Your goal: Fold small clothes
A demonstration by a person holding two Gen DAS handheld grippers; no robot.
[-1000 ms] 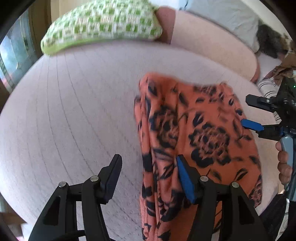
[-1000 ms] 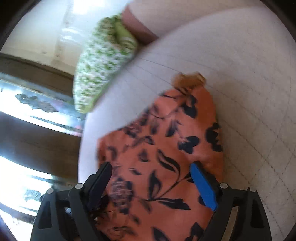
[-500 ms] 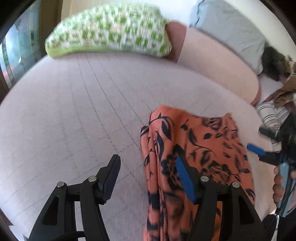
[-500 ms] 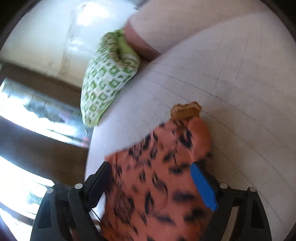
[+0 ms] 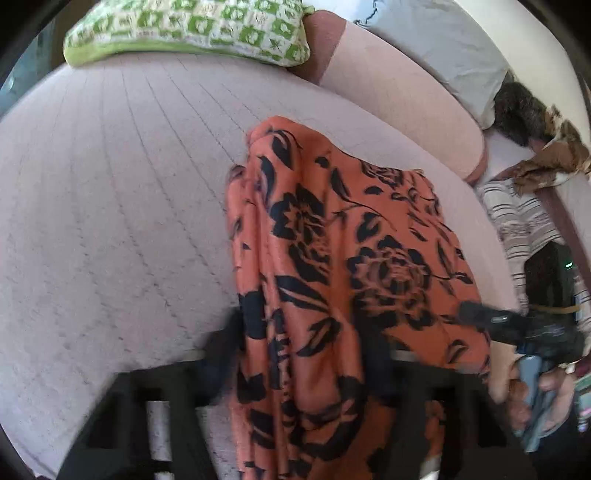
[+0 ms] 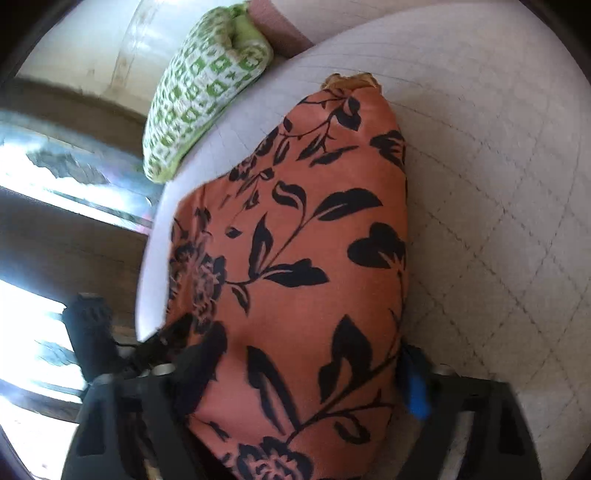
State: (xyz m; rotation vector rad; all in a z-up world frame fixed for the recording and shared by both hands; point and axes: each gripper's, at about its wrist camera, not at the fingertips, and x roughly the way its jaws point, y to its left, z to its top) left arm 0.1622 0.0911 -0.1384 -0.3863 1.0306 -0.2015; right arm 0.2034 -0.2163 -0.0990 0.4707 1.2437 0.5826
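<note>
Surface: pale quilted bed cover [image 5: 122, 206] fills most of both wrist views; I take the green-and-white patterned pillow [image 5: 192, 29] at its far edge as my landmark.
Garment: orange floral-print garment [image 5: 343, 266] lies on the cover on the near side of the pillow, its near end draping toward both tools; a tan gathered end [image 6: 351, 79] shows at the part closest to the pillow.
Left gripper: left gripper [image 5: 303, 354] has its jaws closing with a bunched band of the orange cloth between them; blur hides whether the pads press it yet.
Right gripper: right gripper [image 6: 306, 373] also has its jaws closing, with the wide near end of the garment between the dark finger and the blue pad [image 6: 415, 384]; a firm grip I cannot confirm.
Clutter: striped cloth [image 5: 517, 221] lies far to the right of the pillow, well apart from the garment.
Doing it well: I judge this to be the pinch before a fold, so I want both tools to catch the same edge, all layers, at matching depth, then carry it toward the pillow evenly so the fold line stays straight.
Changed: compared with a second ago both sets of jaws stand narrower, both tools sit lower and closer over the cloth, and the pillow looks nearer the top of the left view.
</note>
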